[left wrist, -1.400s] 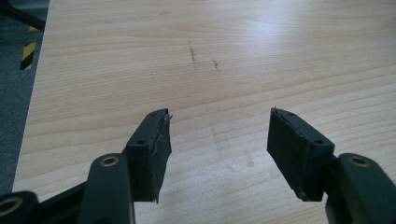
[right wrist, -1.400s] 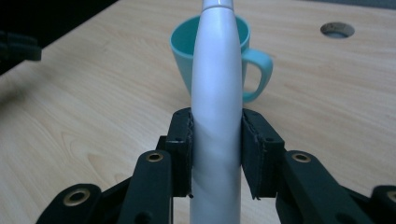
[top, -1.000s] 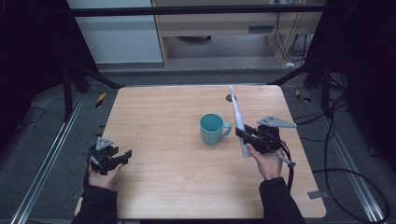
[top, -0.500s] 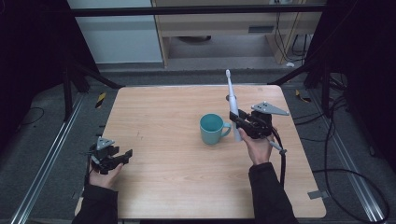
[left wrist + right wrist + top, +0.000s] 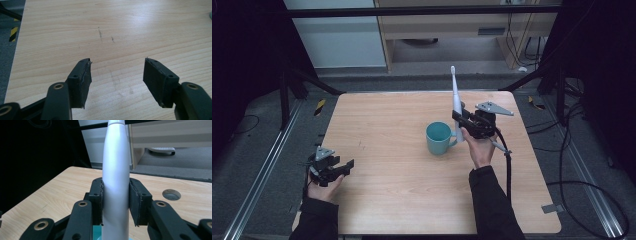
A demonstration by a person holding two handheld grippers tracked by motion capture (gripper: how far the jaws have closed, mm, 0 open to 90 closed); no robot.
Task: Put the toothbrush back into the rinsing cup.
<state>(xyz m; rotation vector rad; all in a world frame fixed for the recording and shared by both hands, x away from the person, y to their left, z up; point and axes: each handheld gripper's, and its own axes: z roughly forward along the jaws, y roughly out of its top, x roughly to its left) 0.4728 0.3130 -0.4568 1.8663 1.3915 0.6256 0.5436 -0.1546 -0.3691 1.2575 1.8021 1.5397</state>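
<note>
White electric toothbrush stands nearly upright, head up, its handle clamped between the pads of my right gripper. In the right gripper view both pads press flat on the handle, one each side. Its lower end hangs just over the right rim of the teal mug, which sits mid-table with its handle turned toward my right hand. Whether the tip touches the rim, I cannot tell. My left gripper rests at the near left of the wooden table, jaws apart, nothing between them, bare wood ahead.
</note>
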